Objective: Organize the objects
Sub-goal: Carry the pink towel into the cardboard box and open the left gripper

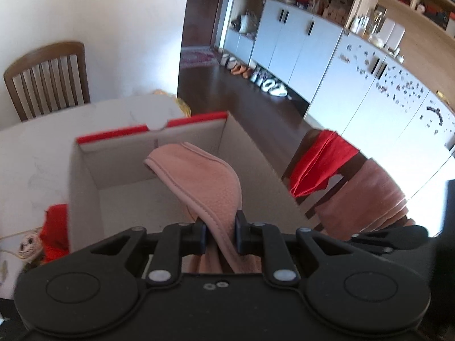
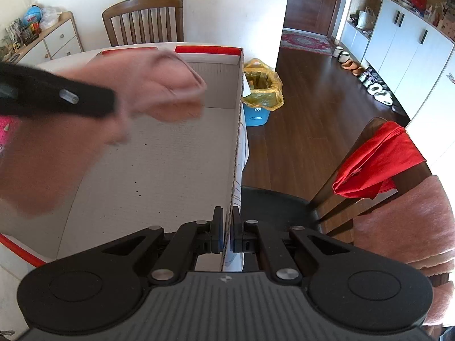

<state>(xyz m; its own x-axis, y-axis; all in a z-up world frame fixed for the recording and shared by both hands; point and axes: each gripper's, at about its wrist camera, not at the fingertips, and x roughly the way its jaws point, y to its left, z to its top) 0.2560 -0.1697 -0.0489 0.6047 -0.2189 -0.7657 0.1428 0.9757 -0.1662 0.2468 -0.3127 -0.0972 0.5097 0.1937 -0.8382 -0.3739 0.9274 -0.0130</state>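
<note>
Pink fleecy cloth [image 1: 204, 179] – stitched hem, folded, clamped by left gripper [image 1: 220, 234] over box [image 1: 256, 153].

Across the table from me stands a brown wooden slat-back chair [image 2: 143, 18] against the white wall. Off the table's far right corner I see a blue bin lined with a yellow plastic bag [image 2: 260, 96] on the dark wooden floor [image 2: 307, 119]. To my right, a red cloth [image 2: 375, 162] drapes over another chair's back, touching a folded pink fleecy blanket [image 2: 409, 221]. Shoes [image 1: 256, 76] line the white cabinets [image 1: 295, 48].
</note>
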